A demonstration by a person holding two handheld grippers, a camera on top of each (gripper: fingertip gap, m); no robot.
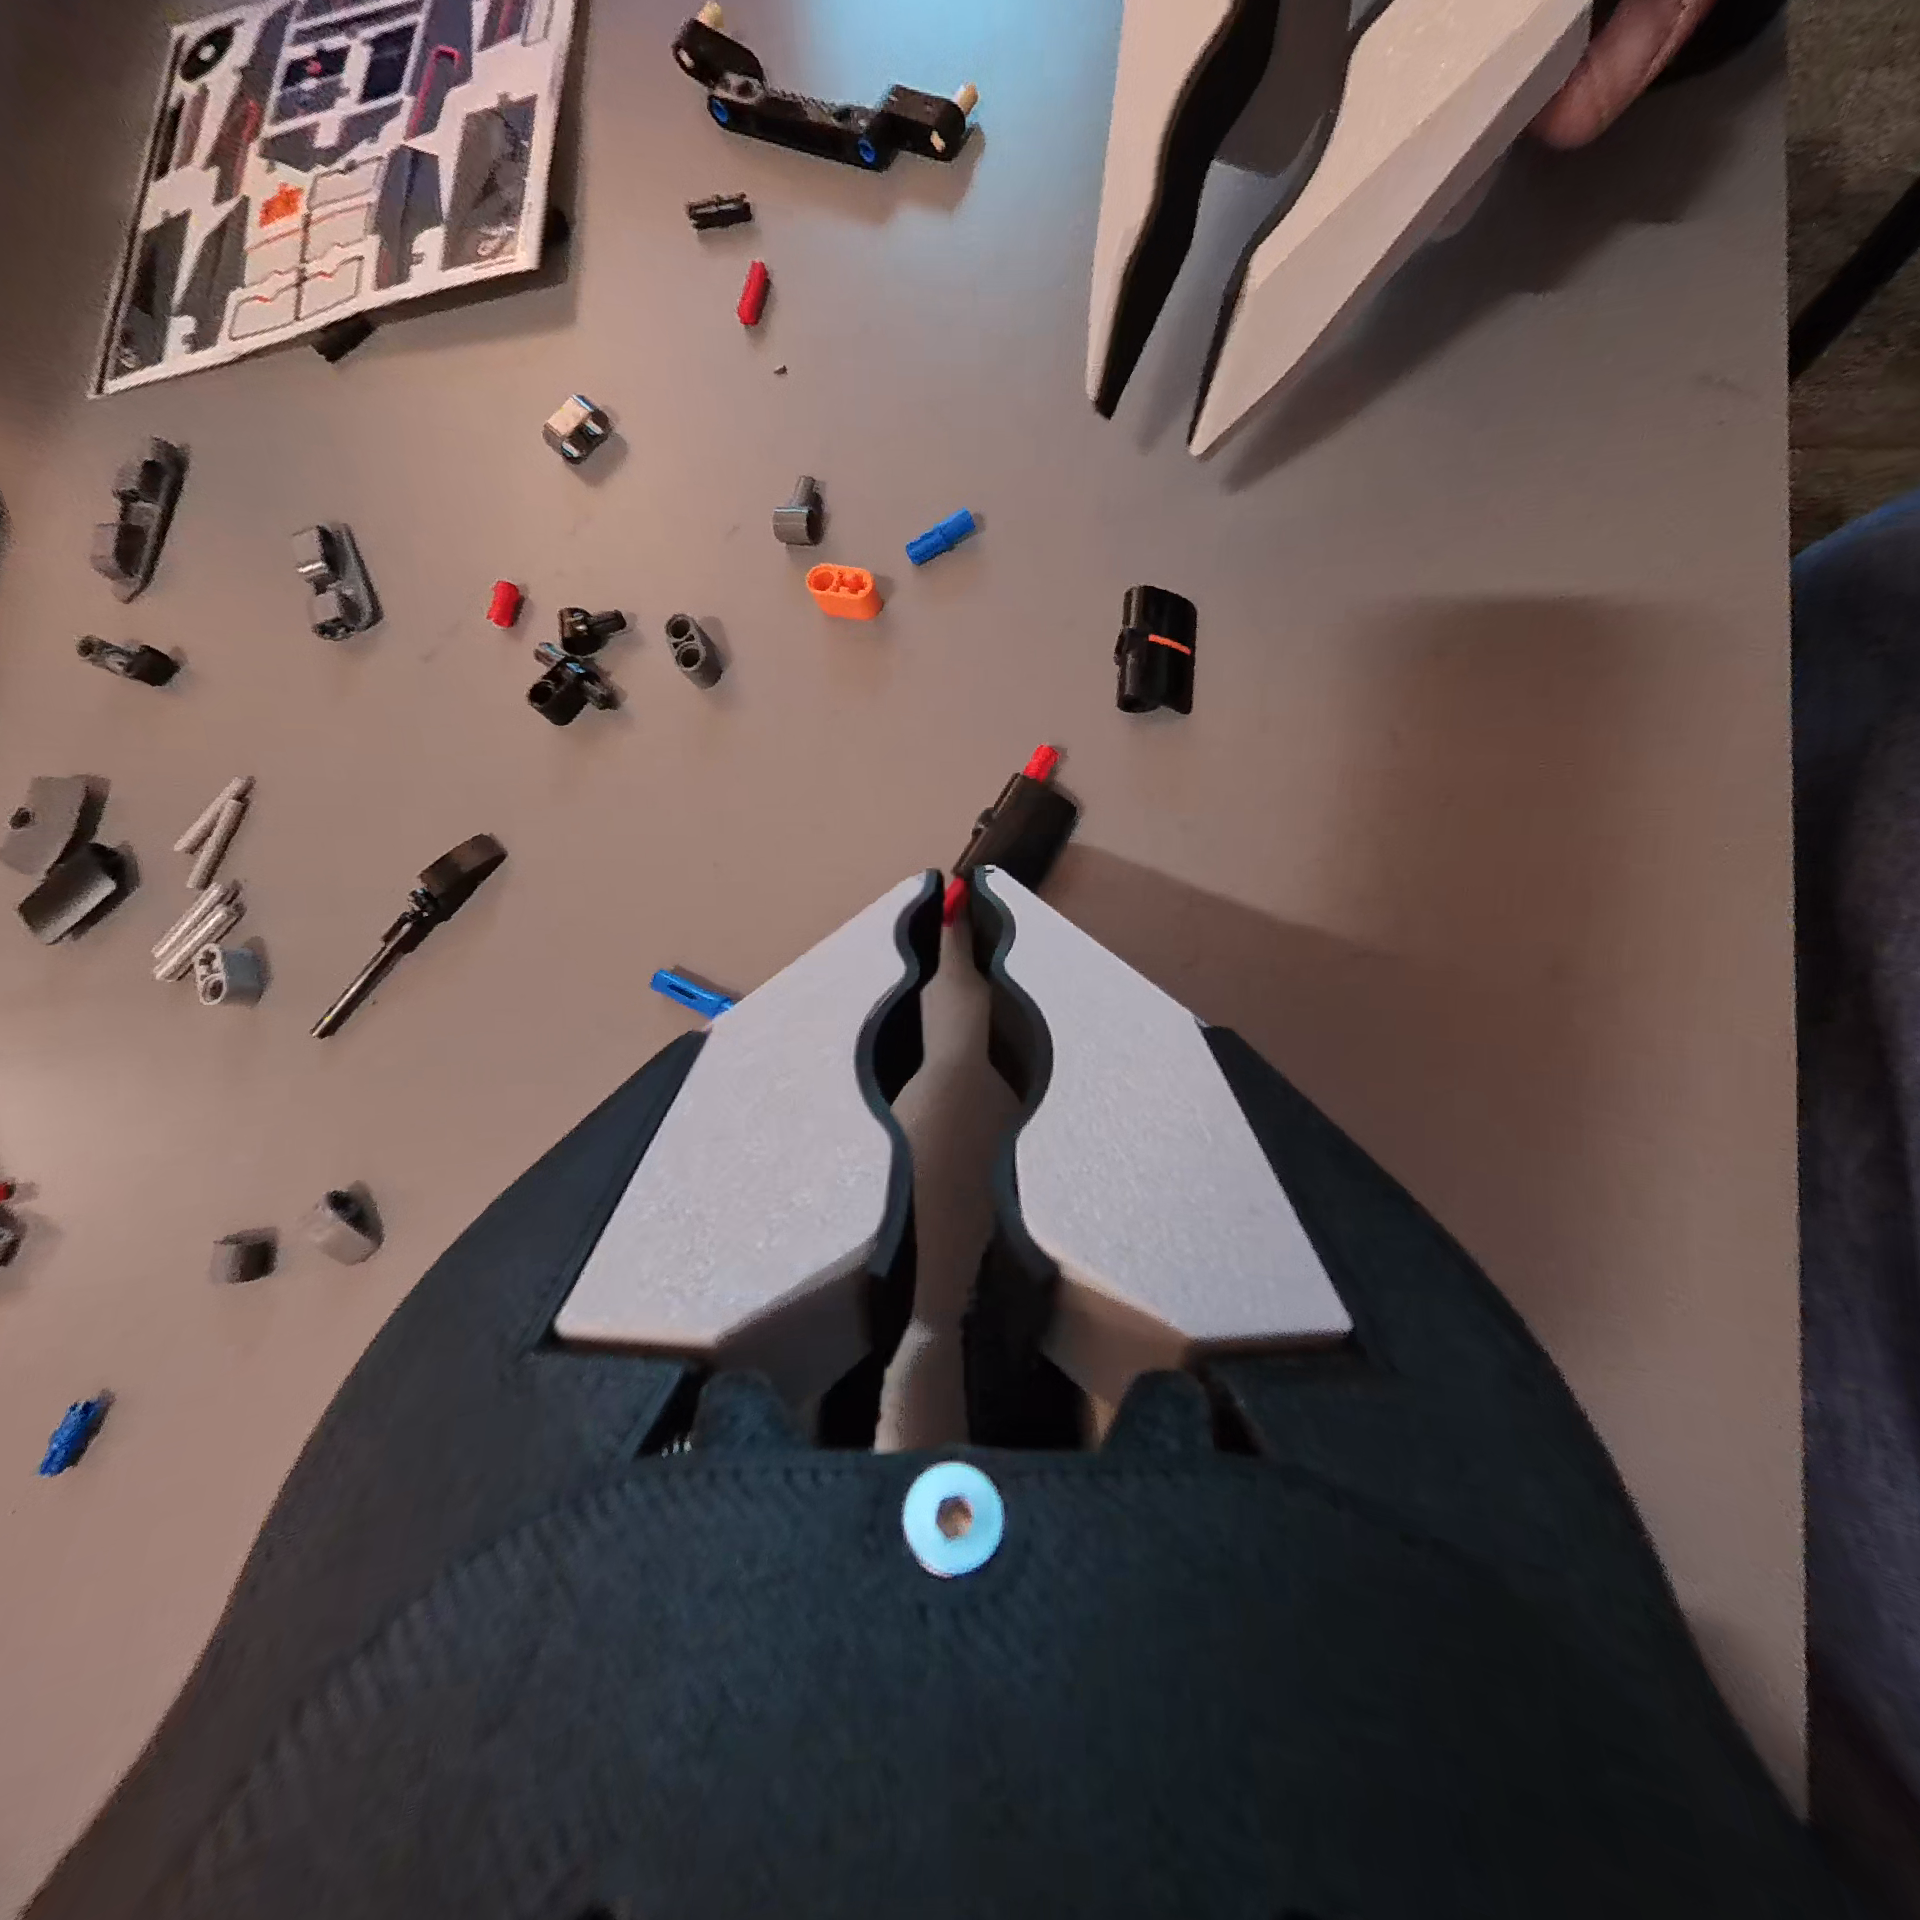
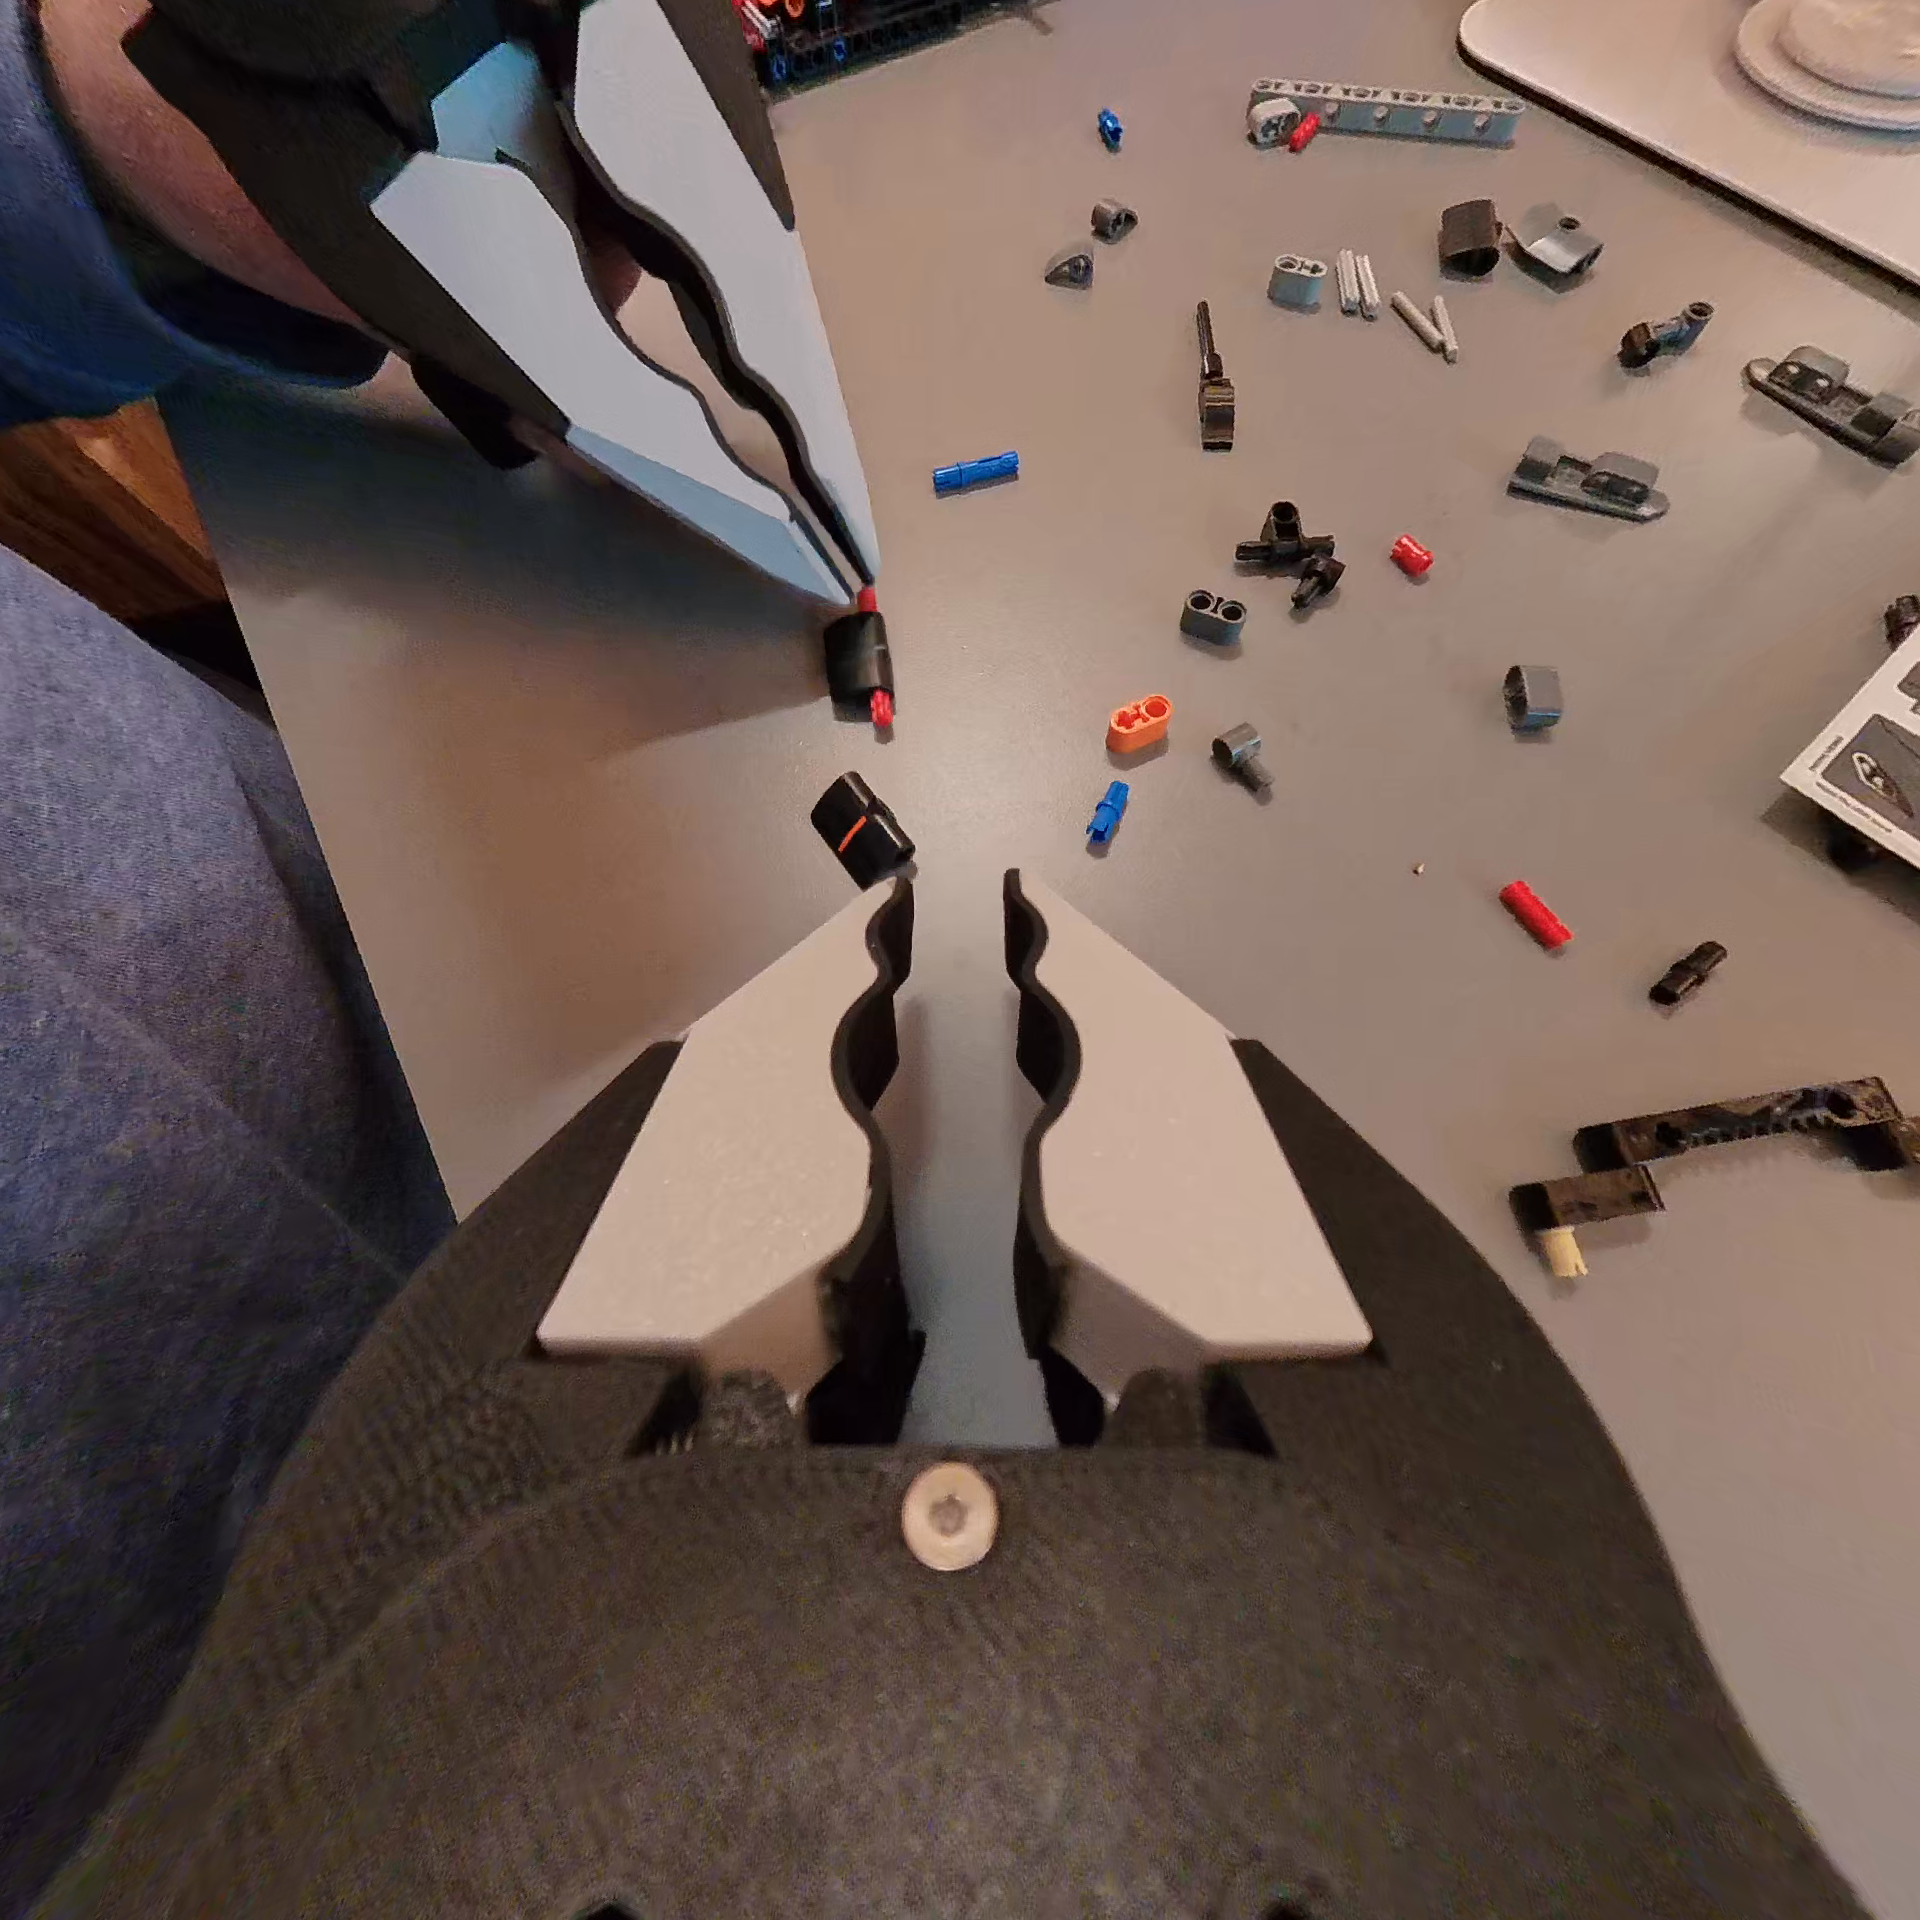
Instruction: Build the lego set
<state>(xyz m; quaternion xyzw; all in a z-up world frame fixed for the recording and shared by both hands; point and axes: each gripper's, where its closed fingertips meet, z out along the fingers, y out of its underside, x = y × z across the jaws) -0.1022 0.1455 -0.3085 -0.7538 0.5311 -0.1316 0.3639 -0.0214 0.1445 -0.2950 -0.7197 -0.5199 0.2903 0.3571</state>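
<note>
My left gripper (image 1: 956, 891) is shut on the near end of a red pin (image 1: 953, 900) that runs through a small black piece (image 1: 1023, 821) lying on the grey table (image 1: 1403, 935). The pin's far end (image 1: 1042, 761) sticks out beyond the piece. The right wrist view shows the same grip: the left fingertips (image 2: 844, 582) pinch the red end above the black piece (image 2: 857, 655). My right gripper (image 2: 958, 883) is open and empty, just right of a black piece with an orange line (image 2: 860, 829). The right gripper also shows in the left wrist view (image 1: 1153, 426).
Many loose parts lie across the table: an orange link (image 1: 844, 590), blue pins (image 1: 938, 537), red pins (image 2: 1534, 914), grey and black connectors. A black beam assembly (image 1: 831, 104) and a printed sheet (image 1: 332, 187) lie farther off. A pale tray (image 2: 1662, 114) sits at the far corner. A person's blue-clad leg (image 2: 156, 935) is by the table edge. About 9 cm separates my left fingertips from my right.
</note>
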